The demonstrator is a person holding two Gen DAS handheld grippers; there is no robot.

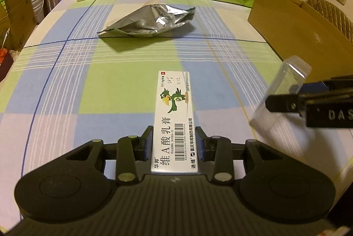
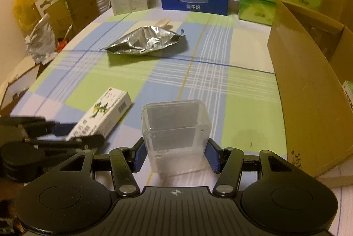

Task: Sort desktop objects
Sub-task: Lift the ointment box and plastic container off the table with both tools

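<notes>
Cardboard carton (image 1: 174, 121) — light, crushable — sits clamped in the left gripper (image 1: 174, 143); the right gripper (image 2: 175, 155) pinches a slick clear case (image 2: 176, 132) by its sides.

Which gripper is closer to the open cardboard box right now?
Right. The right gripper, holding the clear plastic case, sits just beside the cardboard box. The left gripper, gripping the ointment carton, is farther from it.

Cloth centre free; foil bag (image 2: 144, 42) ahead, cardboard box (image 2: 308, 90) right.
</notes>
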